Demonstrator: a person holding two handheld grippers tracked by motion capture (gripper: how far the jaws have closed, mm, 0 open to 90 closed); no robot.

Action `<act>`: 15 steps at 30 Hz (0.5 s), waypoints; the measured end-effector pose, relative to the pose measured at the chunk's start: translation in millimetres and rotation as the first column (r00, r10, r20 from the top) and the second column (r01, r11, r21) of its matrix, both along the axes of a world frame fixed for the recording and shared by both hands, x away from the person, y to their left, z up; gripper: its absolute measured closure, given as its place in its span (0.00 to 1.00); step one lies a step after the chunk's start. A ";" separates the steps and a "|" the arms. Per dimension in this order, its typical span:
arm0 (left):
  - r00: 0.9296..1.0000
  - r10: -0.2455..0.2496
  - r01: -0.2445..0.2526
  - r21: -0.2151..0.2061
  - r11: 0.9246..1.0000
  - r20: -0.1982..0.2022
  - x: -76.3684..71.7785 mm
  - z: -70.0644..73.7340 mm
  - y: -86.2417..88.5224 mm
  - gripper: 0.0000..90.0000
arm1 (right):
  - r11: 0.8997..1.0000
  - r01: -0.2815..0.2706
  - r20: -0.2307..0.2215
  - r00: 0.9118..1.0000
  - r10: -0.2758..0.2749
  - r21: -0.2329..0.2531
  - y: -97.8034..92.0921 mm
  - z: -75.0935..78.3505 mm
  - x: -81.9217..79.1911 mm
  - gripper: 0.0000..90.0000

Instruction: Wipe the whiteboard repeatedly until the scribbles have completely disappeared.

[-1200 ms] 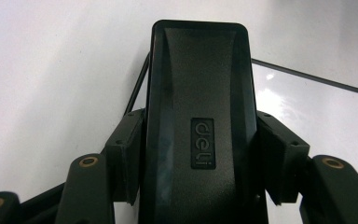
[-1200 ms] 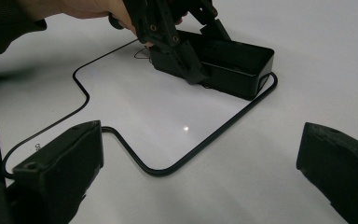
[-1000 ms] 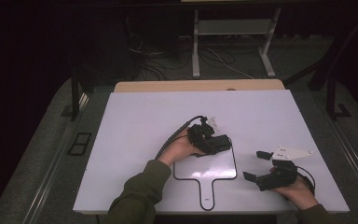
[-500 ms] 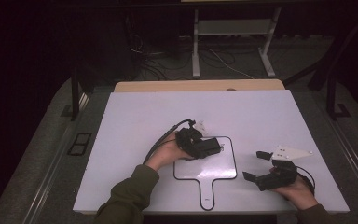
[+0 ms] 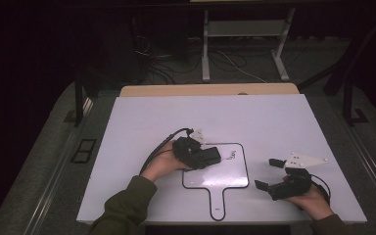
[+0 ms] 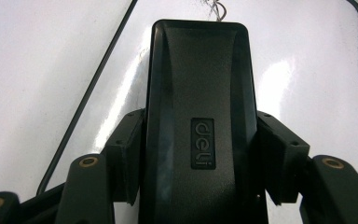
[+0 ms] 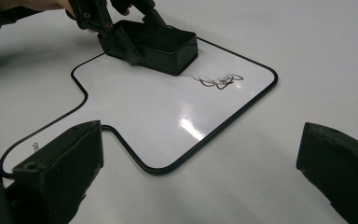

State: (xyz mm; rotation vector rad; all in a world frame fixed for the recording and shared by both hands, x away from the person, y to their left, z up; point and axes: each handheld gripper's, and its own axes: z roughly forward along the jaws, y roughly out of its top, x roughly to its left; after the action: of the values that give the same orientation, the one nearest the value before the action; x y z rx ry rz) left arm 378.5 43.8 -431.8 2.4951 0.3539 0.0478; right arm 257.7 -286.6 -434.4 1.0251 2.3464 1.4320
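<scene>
High view: left gripper (image 5: 214,155) holds a black eraser (image 5: 206,156) pressed between its fingers. It sits on the top-left part of the small whiteboard (image 5: 225,176), w/ a scribble (image 5: 233,154) just right of it. Vs. a second ago the left gripper has slid left and a bit down, from over the board's upper middle to its left edge, which I read as a wiping stroke; some marks remain, so erasing isn't done. Right gripper (image 5: 269,174) rests on the counter (image 5: 142,122) right of the board, fingers wide, holding nothing, hasn't moved.

Left gripper view: eraser (image 6: 198,121), "deli" logo up, clamped on both sides by the fingers (image 6: 126,149); scribble bit just past its far end.

Right gripper view: own fingers (image 7: 58,163) spread wide & empty. Eraser (image 7: 161,44) sits flat on the board, scribble (image 7: 219,81) just beside it, prob. the next wipe target.
</scene>
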 end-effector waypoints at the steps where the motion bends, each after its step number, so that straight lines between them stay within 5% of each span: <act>1: 1.000 -0.001 0.001 -0.001 1.000 0.000 0.9 -0.2 -1.5 0.44 | 1.000 0.001 0.000 1.000 -0.001 0.000 -0.2 0.1 0.0 0.00; 15: 1.000 -0.010 0.010 -0.011 1.000 -0.012 12.1 -1.0 -47.7 0.44 | 1.000 0.000 0.005 1.000 0.000 0.006 -1.8 0.6 0.3 0.00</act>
State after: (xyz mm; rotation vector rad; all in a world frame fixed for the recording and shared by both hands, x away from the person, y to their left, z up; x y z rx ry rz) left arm 390.6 -3.9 -432.7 2.4868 0.3463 0.0262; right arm 258.0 -288.3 -433.8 1.0221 2.3402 1.4412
